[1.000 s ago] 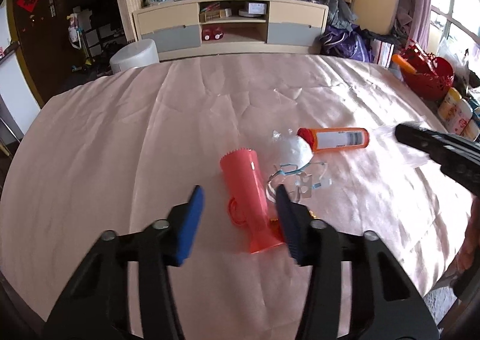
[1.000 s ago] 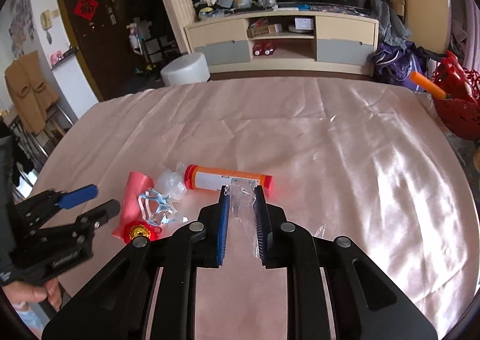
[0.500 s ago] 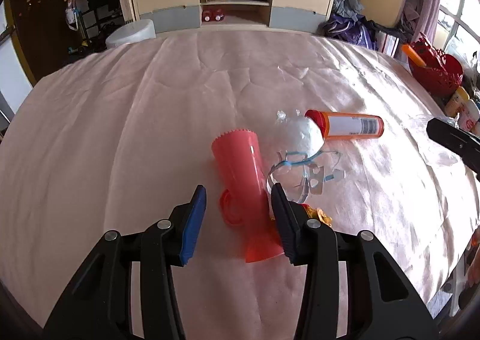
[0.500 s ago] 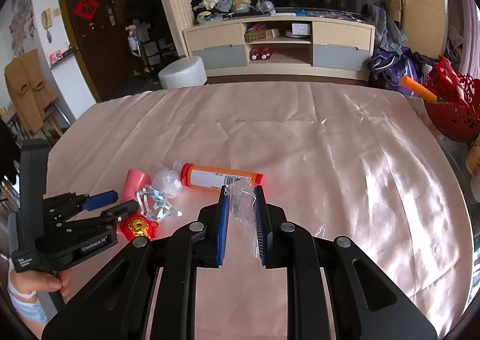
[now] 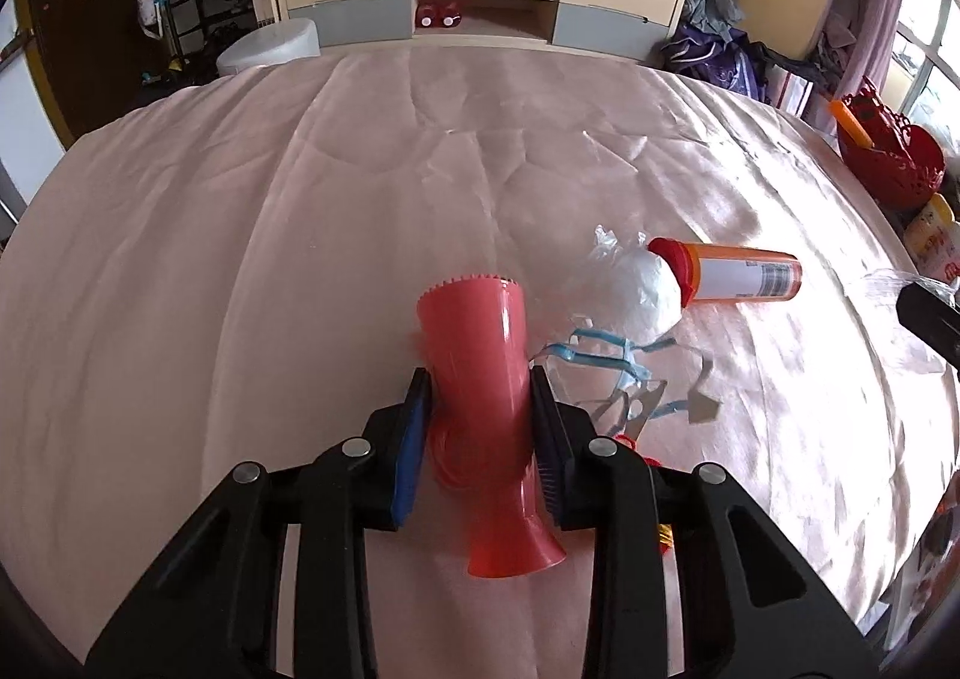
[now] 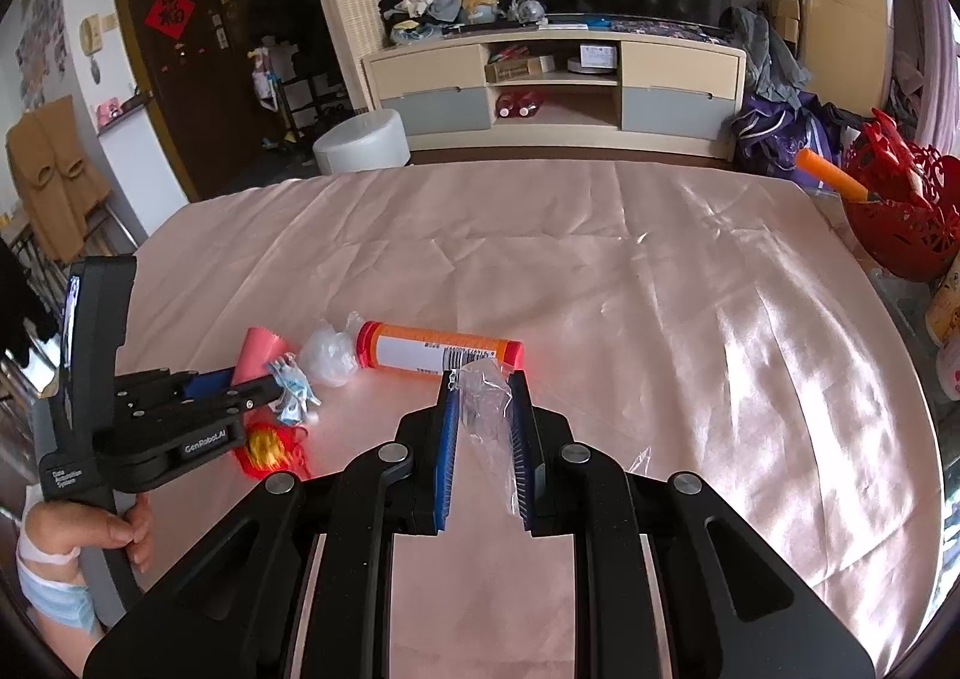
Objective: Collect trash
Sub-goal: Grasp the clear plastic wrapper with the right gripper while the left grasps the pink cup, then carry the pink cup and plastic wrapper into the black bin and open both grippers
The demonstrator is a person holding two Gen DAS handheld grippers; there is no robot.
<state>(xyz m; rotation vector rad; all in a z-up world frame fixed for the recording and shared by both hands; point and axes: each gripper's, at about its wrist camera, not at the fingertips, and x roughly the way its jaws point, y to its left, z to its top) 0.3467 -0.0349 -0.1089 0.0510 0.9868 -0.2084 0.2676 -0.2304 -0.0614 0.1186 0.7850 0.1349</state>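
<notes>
A red plastic tube (image 5: 474,343) with a flared end lies on the pink tablecloth (image 5: 240,259). My left gripper (image 5: 480,379) is closing around it, blue pads touching both its sides; the same left gripper (image 6: 240,385) shows in the right wrist view, held by a hand. Beside the tube lie a crumpled white plastic ball (image 5: 636,289), blue-strapped clear wrapping (image 5: 606,361) and an orange bottle (image 5: 738,274) on its side. A red and gold ornament (image 6: 267,448) lies under the left gripper. My right gripper (image 6: 483,385) is shut on a clear plastic bag (image 6: 486,409).
A red basket (image 6: 900,217) and yellow-lidded bottles (image 5: 927,232) stand at the table's right edge. Beyond the far edge are a white round stool (image 6: 360,142) and a low TV cabinet (image 6: 552,91). The right gripper's tip (image 5: 930,313) enters the left wrist view.
My left gripper came forward and down over the red tube and its jaws narrowed onto the tube's sides. The right gripper kept still with the clear bag in it.
</notes>
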